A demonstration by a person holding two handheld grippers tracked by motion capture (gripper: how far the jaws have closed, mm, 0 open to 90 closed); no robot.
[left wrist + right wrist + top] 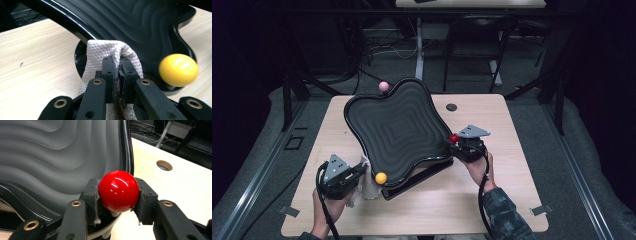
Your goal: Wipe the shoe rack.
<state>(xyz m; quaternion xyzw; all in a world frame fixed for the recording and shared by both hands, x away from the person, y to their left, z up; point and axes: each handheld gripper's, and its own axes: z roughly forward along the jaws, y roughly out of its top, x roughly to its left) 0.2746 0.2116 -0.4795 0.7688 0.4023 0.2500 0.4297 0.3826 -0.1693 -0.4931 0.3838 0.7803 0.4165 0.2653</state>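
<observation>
while no writing is readable, the left gripper [119, 72] at lower centre pinches a white cloth [100, 53], and the right gripper [117, 195] clamps the red ball [118, 191] on the black tray [62, 152].

A light wooden table [507, 200] stands in the middle of a dim room. Its top has a pale grain and rounded corners, and a round cable hole [451, 107] is at about one o'clock from the centre of the table. The floor [597, 165] around it is grey carpet. At twelve o'clock a white table leg [419, 47] goes up to a second table top [469, 3], and loose cables [382, 47] lie on the floor near its foot. Dark metal frame bars [289, 95] stand at ten o'clock and at two o'clock. The far left and right edges of the room are almost black.
</observation>
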